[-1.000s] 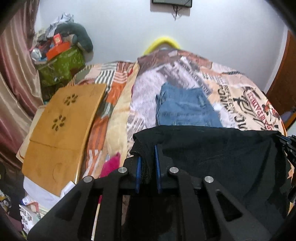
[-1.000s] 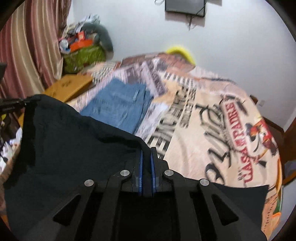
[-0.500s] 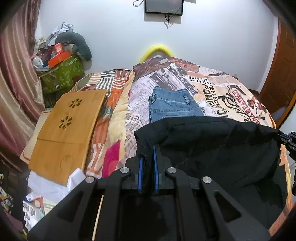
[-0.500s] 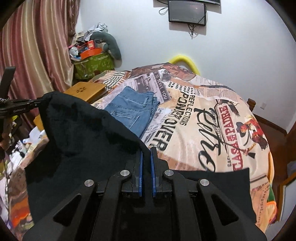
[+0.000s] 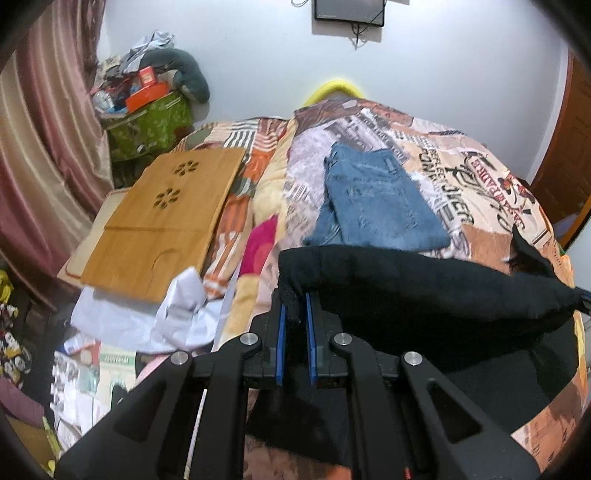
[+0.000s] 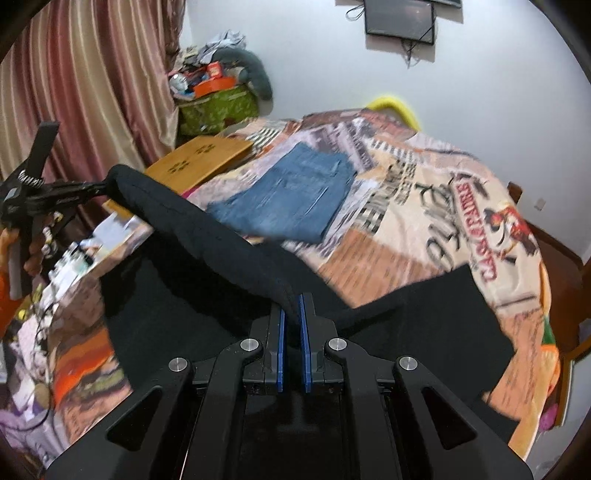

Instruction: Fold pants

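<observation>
A bed (image 5: 491,173) fills most of both views, covered by a patchwork-print spread with newspaper and poster motifs. Across its near end lie black pants (image 5: 424,291), the largest loose thing on it: one edge is lifted off the bed and stretched in a sagging band between the two tools, while the rest hangs down and lies flat on the spread, one dark flap reaching toward the bed's right side (image 6: 443,317). Beyond the pants, toward the headboard, folded jeans (image 5: 373,199) lie flat on the spread, their near edge just behind the raised black edge. On the bed's left side a wooden board (image 5: 162,218) with flower-shaped cut-outs rests tilted over white cloth (image 5: 147,321) and papers. Past it, against the curtain (image 5: 40,155) in the corner, stands a green bag (image 5: 147,125) heaped with clutter. A dark screen (image 5: 349,11) hangs on the white wall above the headboard. The left tool (image 5: 294,321) is pinching the left end of the lifted edge, black cloth bunched between its blue pads (image 5: 281,332). The right tool (image 6: 290,325) is pinching the right end in the same way, its pads (image 6: 303,339) pressed close on the fabric. In the right view the left tool shows at the far left, with the cloth running up to its tip.
</observation>
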{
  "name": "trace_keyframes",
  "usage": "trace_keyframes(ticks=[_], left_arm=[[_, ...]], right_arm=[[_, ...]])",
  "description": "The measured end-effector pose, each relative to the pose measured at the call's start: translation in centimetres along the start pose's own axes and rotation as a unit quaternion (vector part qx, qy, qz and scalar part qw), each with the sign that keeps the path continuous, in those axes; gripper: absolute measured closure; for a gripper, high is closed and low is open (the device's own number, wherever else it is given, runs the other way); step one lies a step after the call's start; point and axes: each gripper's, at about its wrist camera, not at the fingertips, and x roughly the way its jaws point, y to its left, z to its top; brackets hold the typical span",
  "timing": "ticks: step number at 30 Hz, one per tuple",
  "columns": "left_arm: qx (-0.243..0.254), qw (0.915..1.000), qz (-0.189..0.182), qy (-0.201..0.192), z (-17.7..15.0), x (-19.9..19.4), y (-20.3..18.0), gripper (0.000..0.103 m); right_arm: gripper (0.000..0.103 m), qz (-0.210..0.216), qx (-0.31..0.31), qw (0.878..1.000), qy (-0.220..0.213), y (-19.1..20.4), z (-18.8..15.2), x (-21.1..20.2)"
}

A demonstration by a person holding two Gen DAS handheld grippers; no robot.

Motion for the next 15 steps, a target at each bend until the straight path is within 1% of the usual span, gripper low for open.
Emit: trace_keyframes(ticks=[1,2,5,7,9,11,12,14,15], left_arm=[[0.002,1.0000,0.008,0.001,-0.6,-0.1,0.2,0.099],[0.003,0.9999,0.013,0.001,-0.9,-0.2,0.3,0.100],[-0.003,0.9999,0.010,0.012,-2.9,-0.2,1.1,0.100],[-0.004,0.9996,0.006,0.029,-4.3,0.2,1.4,0.100],[-0.003,0.9991,0.012,0.042,-5.6,0.7,1.4,0.100],[-0.010,0.9984,0.005,0.055,-6.5,1.1,1.5,0.100],[-0.012,0.9981,0.002,0.060,-6.8,1.2,1.4,0.100],[-0.016,0.9975,-0.002,0.069,-7.4,1.6,1.3,0.100],[-0.015,0.9973,-0.002,0.072,-7.6,1.7,1.1,0.100]], right_arm=[[0.097,0.003,0.000,1.000,0.005,0.4,-0.6,0.0],[0.097,0.006,0.001,1.000,0.012,0.8,-1.2,0.2],[0.097,0.008,0.000,1.000,0.028,1.8,-3.0,0.7],[0.097,0.005,-0.006,0.999,0.042,2.7,-4.1,1.3],[0.097,-0.001,-0.011,0.999,0.053,3.3,-5.1,1.8],[0.095,-0.005,-0.011,0.998,0.064,3.4,-5.7,2.2],[0.092,-0.006,-0.006,0.998,0.069,3.3,-5.9,2.4],[0.091,-0.012,0.004,0.997,0.072,3.3,-6.3,2.3],[0.082,-0.013,0.010,0.997,0.077,3.1,-6.5,2.3]])
